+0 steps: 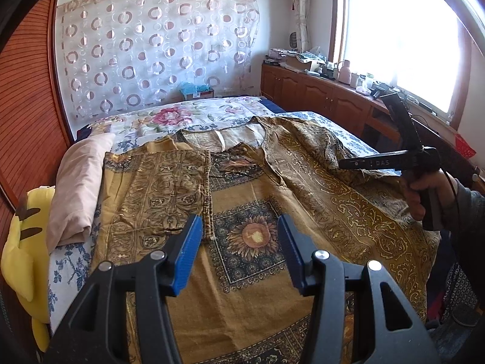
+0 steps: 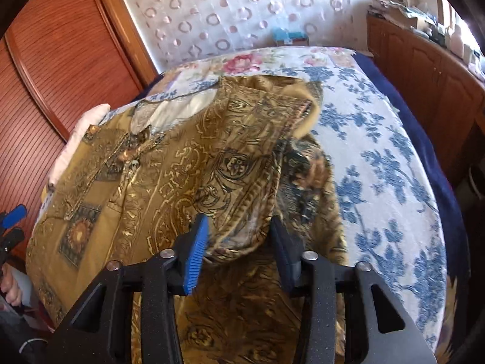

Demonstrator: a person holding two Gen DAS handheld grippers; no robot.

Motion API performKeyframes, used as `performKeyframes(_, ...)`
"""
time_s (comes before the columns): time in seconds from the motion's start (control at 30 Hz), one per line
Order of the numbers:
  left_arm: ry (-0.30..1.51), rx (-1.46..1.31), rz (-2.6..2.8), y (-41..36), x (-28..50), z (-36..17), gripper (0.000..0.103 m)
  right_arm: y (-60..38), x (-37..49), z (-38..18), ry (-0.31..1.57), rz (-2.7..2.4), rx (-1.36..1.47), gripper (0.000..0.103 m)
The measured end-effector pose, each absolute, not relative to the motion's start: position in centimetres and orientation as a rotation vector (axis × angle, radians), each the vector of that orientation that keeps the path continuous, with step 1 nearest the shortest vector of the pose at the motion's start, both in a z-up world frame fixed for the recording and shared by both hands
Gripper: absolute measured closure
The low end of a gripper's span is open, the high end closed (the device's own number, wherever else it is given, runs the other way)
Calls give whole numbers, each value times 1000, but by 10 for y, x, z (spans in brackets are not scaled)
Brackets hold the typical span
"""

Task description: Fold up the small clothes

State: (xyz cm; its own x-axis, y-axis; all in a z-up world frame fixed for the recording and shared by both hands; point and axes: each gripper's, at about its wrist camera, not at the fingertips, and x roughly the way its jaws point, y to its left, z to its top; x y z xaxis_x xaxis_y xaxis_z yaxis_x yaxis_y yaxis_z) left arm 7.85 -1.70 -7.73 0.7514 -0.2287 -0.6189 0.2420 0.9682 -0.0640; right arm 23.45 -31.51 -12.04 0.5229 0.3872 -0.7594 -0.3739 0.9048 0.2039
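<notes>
Left claw (image 1: 239,242) gapes wide, empty, above the gold shirt (image 1: 248,200). Right claw (image 2: 238,242) stands wide, a shirt fold lying loose between its fingers.

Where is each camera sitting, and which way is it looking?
Left wrist: sits on the left claw, looks up the bed over the golden shirt; shows the right hand.
Right wrist: sits on the right claw, open around a shirt fold; shows the left claw at the left edge.
Both share shirt, bed, circle curtain.
</notes>
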Motion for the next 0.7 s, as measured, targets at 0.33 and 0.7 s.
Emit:
performKeyframes(0.33, 671, 12, -249, -11, 77, -78, 52, -251, 223, -106, 857, 652, -64, 92)
performKeyframes(0.7, 656, 16, -228, 2, 90, -73, 52, -292, 227, -73, 731, 559, -113, 61)
